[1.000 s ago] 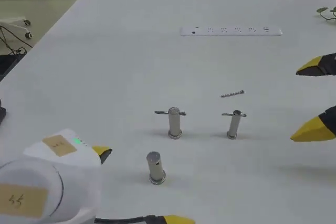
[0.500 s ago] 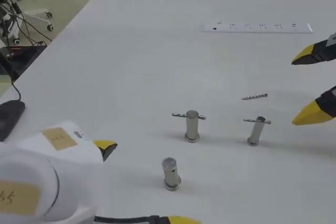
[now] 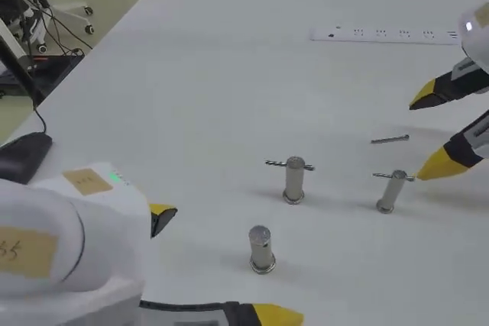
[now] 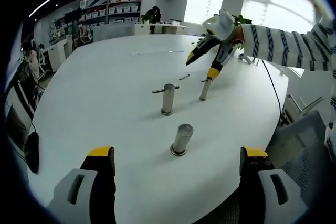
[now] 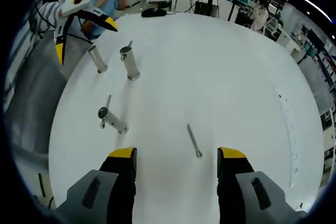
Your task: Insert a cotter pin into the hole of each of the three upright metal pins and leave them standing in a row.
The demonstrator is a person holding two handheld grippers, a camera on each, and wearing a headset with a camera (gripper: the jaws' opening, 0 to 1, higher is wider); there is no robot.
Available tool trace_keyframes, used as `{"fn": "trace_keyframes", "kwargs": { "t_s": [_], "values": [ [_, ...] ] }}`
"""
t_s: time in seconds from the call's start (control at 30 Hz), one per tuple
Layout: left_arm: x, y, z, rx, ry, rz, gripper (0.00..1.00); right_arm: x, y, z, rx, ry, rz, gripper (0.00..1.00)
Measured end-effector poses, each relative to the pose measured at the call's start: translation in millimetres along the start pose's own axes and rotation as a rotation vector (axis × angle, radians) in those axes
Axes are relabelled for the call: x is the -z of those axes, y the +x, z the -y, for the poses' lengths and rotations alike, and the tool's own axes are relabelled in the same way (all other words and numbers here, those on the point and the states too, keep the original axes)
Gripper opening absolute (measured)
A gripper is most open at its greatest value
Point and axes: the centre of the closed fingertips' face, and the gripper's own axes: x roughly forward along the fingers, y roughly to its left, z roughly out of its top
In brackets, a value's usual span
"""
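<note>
Right gripper (image 3: 416, 140) jaws wide apart, loose cotter pin (image 3: 390, 140) on the table (image 3: 229, 74) just ahead, left gripper (image 5: 85, 42) spread and empty near the bare metal pin (image 3: 261, 248), two pinned uprights (image 3: 294, 181) beyond.

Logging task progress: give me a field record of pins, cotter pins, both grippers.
done: middle pin, right pin
to do: near pin
loose cotter pin: flat on table, beyond right pin
left gripper: open, empty
right gripper: open, empty, by right pin
row: no, near pin stands forward of the others
</note>
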Motion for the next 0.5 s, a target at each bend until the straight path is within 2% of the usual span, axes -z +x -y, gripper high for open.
{"fn": "trace_keyframes", "kwargs": {
  "t_s": [0.13,0.23,0.4,0.5],
  "values": [
    [4.5,-0.9,-2.8,-0.011,0.007,-0.015,0.99,0.9,5.1,4.6,-0.012,-0.003,-0.02,0.6],
    [5.8,-1.3,-4.6,-0.017,-0.013,-0.01,0.99,2.0,10.5,8.2,-0.03,0.0,-0.033,0.59],
    [8.8,-2.0,-5.7,-0.025,-0.007,-0.021,0.99,4.8,19.3,10.2,-0.066,0.001,-0.059,0.52],
    [9.4,-2.3,-6.7,-0.03,-0.012,-0.019,0.99,7.9,22.6,8.9,-0.073,-0.047,-0.099,0.5]
  ]
}}
